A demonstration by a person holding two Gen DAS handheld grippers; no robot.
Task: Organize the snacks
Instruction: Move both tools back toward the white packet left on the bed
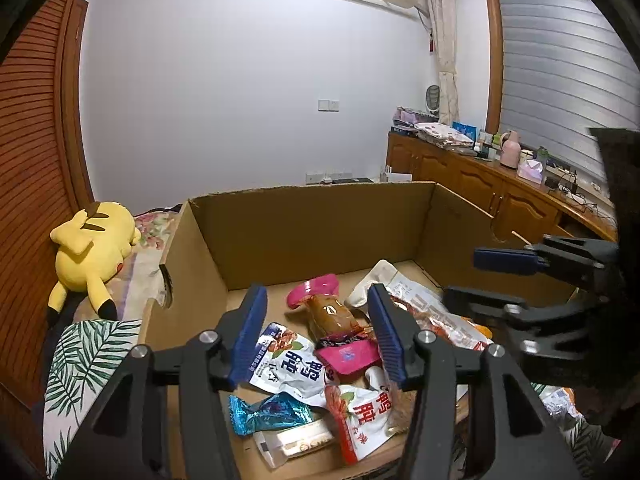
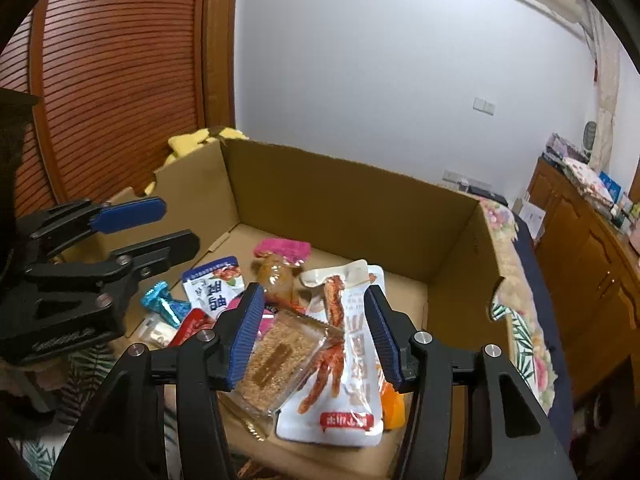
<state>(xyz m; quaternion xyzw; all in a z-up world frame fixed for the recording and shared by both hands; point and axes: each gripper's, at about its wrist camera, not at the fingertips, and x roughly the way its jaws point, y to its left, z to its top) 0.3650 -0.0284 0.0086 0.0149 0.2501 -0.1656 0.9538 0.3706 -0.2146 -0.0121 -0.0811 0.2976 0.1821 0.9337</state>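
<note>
Both your left gripper (image 1: 316, 334) and right gripper (image 2: 314, 334) hover spread, empty, above snack packets (image 2: 344, 344) heaped in the cardboard box (image 1: 320, 236); overlapping wrappers risk a double pickup.

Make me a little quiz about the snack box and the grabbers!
1. True or false: the left gripper is squeezing a snack.
2. Which toy lies outside the cardboard box? A) yellow plush toy B) red car C) doll
3. Fill in: the candy near the white packet has a shiny ____ wrapper.

Key: 1 false, its jaws hang open above the pile, and so do the right gripper's; 2 A; 3 blue.
</note>
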